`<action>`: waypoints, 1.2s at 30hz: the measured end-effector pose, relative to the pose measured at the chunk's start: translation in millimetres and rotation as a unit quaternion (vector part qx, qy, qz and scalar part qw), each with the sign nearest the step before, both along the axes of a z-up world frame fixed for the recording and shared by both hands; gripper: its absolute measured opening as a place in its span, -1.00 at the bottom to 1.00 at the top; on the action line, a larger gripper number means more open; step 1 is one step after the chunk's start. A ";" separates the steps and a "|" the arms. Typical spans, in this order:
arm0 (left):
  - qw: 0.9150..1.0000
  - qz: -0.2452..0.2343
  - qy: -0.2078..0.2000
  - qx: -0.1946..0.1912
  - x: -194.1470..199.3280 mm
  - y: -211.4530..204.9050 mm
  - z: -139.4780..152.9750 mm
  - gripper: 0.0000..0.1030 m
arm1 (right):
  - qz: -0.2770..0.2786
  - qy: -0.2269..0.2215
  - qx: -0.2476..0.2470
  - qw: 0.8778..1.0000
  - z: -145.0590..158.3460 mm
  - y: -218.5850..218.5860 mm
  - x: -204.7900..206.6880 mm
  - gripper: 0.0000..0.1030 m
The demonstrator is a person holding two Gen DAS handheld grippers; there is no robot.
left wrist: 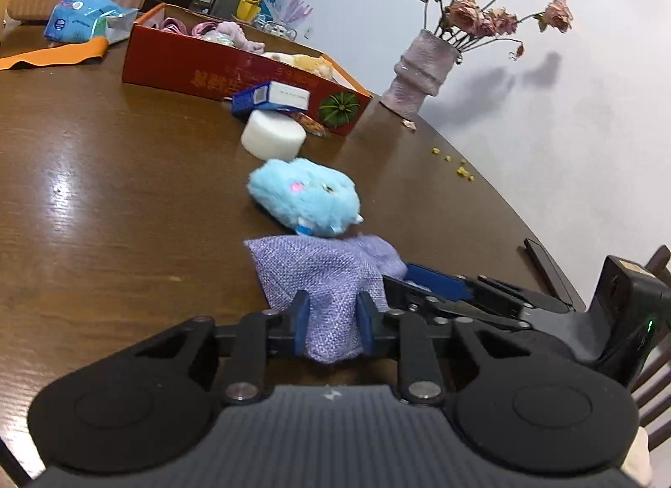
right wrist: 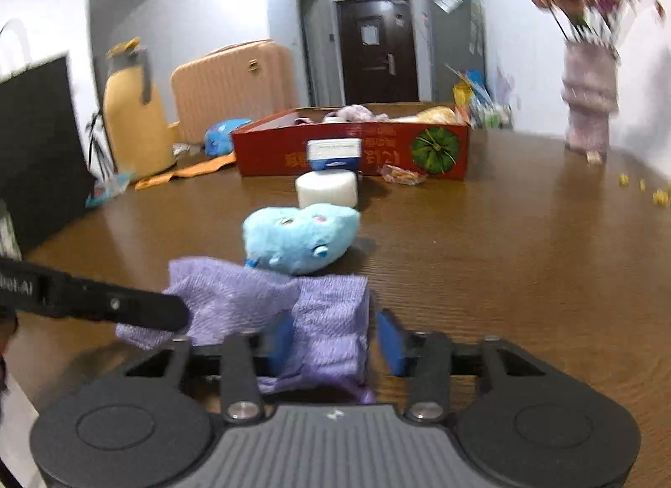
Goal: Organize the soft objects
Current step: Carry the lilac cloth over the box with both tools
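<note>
**Gripper pair on the purple pouch**

Left gripper (left wrist: 332, 326), seen from its own wrist camera, reaches forward low over the brown surface (left wrist: 105, 202) with its blue pads pinched narrow on the near end of the purple woven pouch (left wrist: 323, 274), so the cloth bunches between them. Coming in from the right side, the right gripper (left wrist: 436, 284) lies nearly flat, its blue-tipped finger touching the pouch's right edge. Just beyond the pouch sits the blue plush toy (left wrist: 304, 194), touching its far edge; then a white sponge (left wrist: 273, 134) and a small blue-and-white box (left wrist: 270, 98) leaning at the red cardboard box (left wrist: 235, 64), which holds other soft items. A pink vase (left wrist: 421, 70) of dried roses stands near the surface's curved right edge. To the left of the pouch the wood is bare.

From the right wrist camera, the right gripper (right wrist: 333, 343) has its pads moderately apart around the pouch (right wrist: 268, 307): the left pad presses the cloth, the right pad stands just clear of it. The left gripper (right wrist: 126, 309) enters from the left as a dark bar lying against the pouch. The plush toy (right wrist: 300, 236) rests against the pouch's far side, with the sponge (right wrist: 327, 190) and red box (right wrist: 352, 148) behind. Bare wood spreads to the right.
</note>
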State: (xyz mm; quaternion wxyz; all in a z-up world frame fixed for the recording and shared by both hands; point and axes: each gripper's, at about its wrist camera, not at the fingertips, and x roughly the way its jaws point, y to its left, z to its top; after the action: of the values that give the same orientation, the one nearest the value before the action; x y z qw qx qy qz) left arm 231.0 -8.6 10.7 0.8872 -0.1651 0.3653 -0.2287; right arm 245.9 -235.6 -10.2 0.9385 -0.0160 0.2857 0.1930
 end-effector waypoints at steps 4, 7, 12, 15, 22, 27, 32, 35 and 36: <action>1.000 0.006 -0.009 0.012 -8.5 -2.7 0.3 -0.59 | 0.014 -0.013 -0.030 0.999 0.4 12.5 -9.7 -0.59; 0.999 0.023 -0.036 0.033 -19.9 -2.1 5.0 -0.31 | 0.014 -0.018 -0.025 0.999 0.0 11.1 -15.8 -0.63; 0.998 0.018 -0.029 0.048 -23.9 -2.2 -1.7 -0.15 | 0.011 -0.019 -0.021 1.000 0.6 10.6 -23.4 -0.66; 0.999 0.011 -0.020 0.032 -18.4 -1.0 -4.7 -0.59 | 0.016 -0.016 -0.012 1.000 1.8 8.7 -22.8 -0.68; 0.997 -0.002 -0.074 0.015 -5.6 4.8 27.6 -0.74 | 0.036 -0.037 0.052 0.997 41.9 -2.4 -17.0 -0.75; 0.992 -0.018 -0.125 0.000 40.1 9.0 66.2 -0.74 | 0.042 -0.071 0.065 0.994 72.3 -6.9 23.7 -0.76; 0.987 -0.028 -0.160 0.005 101.2 7.5 95.9 -0.74 | 0.049 -0.104 0.059 0.992 98.7 -5.6 81.7 -0.76; 0.987 -0.026 -0.161 0.000 151.5 8.7 105.9 -0.74 | 0.050 -0.108 0.062 0.991 111.8 -5.2 130.1 -0.76; 0.987 -0.026 -0.158 -0.005 169.0 9.9 107.5 -0.74 | 0.050 -0.106 0.063 0.991 115.5 -4.4 147.9 -0.76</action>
State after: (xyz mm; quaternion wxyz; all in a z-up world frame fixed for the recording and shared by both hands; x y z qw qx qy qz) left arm 400.0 1.3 118.2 0.9265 -0.1219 0.2239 -0.2767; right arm 393.8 -239.9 105.3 0.9520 0.0081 0.1705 0.2542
